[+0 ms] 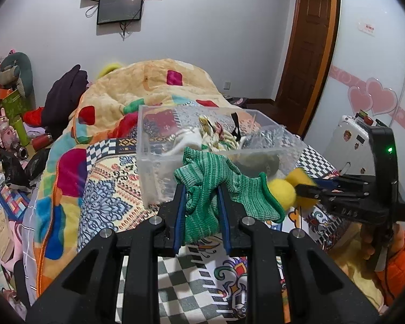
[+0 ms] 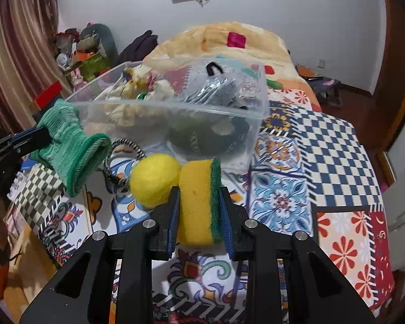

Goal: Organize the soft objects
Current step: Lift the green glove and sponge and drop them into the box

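1. Between the fingers of the left gripper (image 1: 201, 202), left wrist view: a green knitted cloth (image 1: 216, 186), clamped by the blue pads on both sides. It bunches above the fingertips and drapes off to the right of them.
2. Just beyond the fingertips: a clear rectangular plastic bin (image 1: 159, 159) standing on the patchwork-patterned bedspread (image 1: 113, 186). The bin holds mixed soft items; one by one they are hard to tell apart through the wall.
3. To the right of the left gripper: the right gripper (image 1: 307, 187) reaches in from the side, held by a hand in an orange sleeve (image 1: 399, 259). A yellow fuzzy ball (image 1: 282, 195) sits at its tip, beside the hem of the green cloth; contact between the two cannot be told.
4. Between the right gripper's (image 2: 199, 210) fingers, right wrist view: a yellow sponge with green scouring layer (image 2: 199, 202), squeezed by the pads, green face against the right-hand finger.
5. Left of that gripper's left finger: the yellow ball (image 2: 154, 179), touching the sponge's yellow face. Whether it rests on the bedspread (image 2: 297, 189) cannot be told.
6. Farther left: the green cloth (image 2: 70, 145), hanging from the left gripper (image 2: 44, 135). Behind the ball, a black-and-white striped loop (image 2: 121, 162) lies on the bedspread.
7. Ahead of the fingertips: the clear bin (image 2: 175, 116), close behind sponge and ball.
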A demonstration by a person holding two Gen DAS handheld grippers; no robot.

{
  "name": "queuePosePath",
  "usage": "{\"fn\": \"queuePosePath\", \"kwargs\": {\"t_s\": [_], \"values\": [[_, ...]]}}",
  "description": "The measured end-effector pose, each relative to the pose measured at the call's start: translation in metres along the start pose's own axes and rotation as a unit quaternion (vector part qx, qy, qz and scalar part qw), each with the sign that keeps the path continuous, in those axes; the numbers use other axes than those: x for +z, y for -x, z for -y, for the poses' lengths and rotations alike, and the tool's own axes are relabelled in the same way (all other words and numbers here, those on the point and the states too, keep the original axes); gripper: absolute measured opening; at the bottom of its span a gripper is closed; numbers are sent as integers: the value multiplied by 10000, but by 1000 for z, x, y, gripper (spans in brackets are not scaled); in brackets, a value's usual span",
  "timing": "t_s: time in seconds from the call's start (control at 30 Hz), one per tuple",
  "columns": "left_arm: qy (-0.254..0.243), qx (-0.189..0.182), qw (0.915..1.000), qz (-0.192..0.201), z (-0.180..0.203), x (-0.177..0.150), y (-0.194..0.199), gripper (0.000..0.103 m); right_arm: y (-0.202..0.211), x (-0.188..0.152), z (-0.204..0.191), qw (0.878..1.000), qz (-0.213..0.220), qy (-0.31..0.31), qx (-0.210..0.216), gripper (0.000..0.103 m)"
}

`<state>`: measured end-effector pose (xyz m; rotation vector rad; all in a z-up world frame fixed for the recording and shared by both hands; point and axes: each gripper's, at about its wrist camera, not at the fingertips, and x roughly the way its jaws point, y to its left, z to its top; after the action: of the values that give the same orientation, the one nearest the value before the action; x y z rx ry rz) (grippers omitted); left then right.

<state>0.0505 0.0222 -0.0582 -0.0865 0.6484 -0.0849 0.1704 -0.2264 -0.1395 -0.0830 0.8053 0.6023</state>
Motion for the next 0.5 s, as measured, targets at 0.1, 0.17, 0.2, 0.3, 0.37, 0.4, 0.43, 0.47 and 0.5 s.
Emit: {"fn": "queuePosePath", "kwargs": {"t_s": [0.1,0.17,0.2,0.3,0.37,0.4,0.43,0.47,0.5], "values": [[-52,47,9999,104,-1,8,3,22,14,12,10,9996,252,-126,-21,25],[-62,30,9997,230,-1,19,6,23,27,24,13,9987,489,-128,-42,25],[-58,32,9996,281,-2,23,7,23,30,27,13,9984,548,-123,-28,25],[-58,88,9987,490,-3,41,7,23,37,45,12,9969,785,-53,-38,25],[-49,128,9982,582,-5,51,5,23,38,51,9,9961,882,3,-55,25],[-37,138,9980,617,-7,57,2,23,38,56,7,9956,937,25,-41,24],[-29,142,9980,619,-8,60,0,23,37,59,5,9952,974,46,-12,22],[-13,179,9980,609,-10,64,-5,23,36,62,3,9949,1010,69,13,21],[-6,212,9979,605,-11,66,-8,23,35,65,1,9943,1059,82,37,21]]}}
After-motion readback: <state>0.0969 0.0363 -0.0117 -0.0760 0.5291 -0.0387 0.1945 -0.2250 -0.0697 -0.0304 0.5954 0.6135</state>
